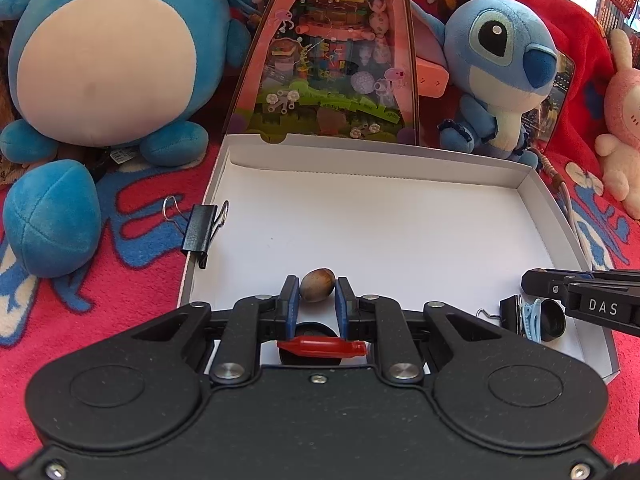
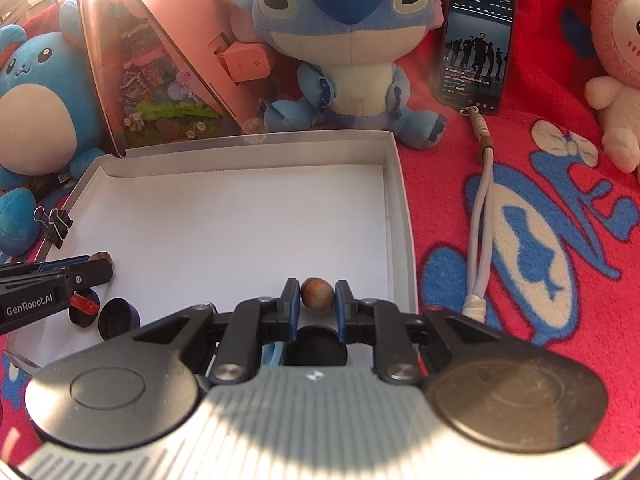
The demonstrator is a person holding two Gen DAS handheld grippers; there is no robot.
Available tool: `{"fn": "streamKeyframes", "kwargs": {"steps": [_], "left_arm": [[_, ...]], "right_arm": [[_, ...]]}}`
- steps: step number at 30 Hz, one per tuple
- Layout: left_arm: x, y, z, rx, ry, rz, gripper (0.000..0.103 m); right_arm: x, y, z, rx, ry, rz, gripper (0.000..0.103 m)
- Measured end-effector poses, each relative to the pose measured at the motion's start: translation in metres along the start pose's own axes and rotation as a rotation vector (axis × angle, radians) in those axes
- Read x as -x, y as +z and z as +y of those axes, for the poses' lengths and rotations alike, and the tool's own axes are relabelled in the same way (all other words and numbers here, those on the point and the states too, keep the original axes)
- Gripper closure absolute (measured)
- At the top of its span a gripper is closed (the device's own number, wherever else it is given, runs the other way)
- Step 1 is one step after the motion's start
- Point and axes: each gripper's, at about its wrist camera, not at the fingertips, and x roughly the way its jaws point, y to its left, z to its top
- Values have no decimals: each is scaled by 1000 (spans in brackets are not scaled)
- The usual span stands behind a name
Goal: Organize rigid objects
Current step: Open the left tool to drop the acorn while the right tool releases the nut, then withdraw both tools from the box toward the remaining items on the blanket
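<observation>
An open white box (image 1: 400,184) lies on a red blanket. My left gripper (image 1: 317,285) is shut on a brown oval nut (image 1: 317,291) low over the box's near part. Under it, a red plastic piece (image 1: 322,347) rests on a black round cap (image 1: 308,330). My right gripper (image 2: 317,286) is shut on a round brown bead (image 2: 316,295) near the box's (image 2: 394,200) right wall, above another black cap (image 2: 316,346). It also shows in the left wrist view as the right gripper (image 1: 530,280), beside a binder clip (image 1: 509,314), a light blue hair clip (image 1: 532,320) and a black cap (image 1: 554,320).
A black binder clip (image 1: 198,236) grips the box's left wall. Behind the box stand a pink toy package (image 1: 332,60), a round blue plush (image 1: 104,52) and a blue big-eared plush (image 2: 344,40). A phone (image 2: 476,40) with a cord (image 2: 480,216) and a pink plush (image 2: 616,60) lie right.
</observation>
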Motion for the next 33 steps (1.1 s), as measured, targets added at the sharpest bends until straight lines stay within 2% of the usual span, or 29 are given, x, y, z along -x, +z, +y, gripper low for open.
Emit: {"fn": "streamKeyframes", "kwargs": {"steps": [7,12,13,17,19,28,33], "left_arm": [[0,-1,-1,-14,-4,-5,83],[3,-3,-1,-20,-16,-8,62],[5,-3,-2,-24,-19,-11,60],[13,-6,-3,-35,-20,-23,47],[17,-7,-3,-40,-20,-36,44],[36,-13,-5,-50,-28,-78,33],[51,-20,-9,-72,-31,-108,29]], "right_arm": [[0,-2,1,9,-2,-14,78],[3,-5,0,13,-2,-34,71],[4,-6,-1,15,-2,-38,60],[12,-8,-2,25,5,-69,50],[17,-10,-3,31,5,-88,40],[36,-18,-1,46,17,-141,27],[47,-24,2,58,22,-173,25]]}}
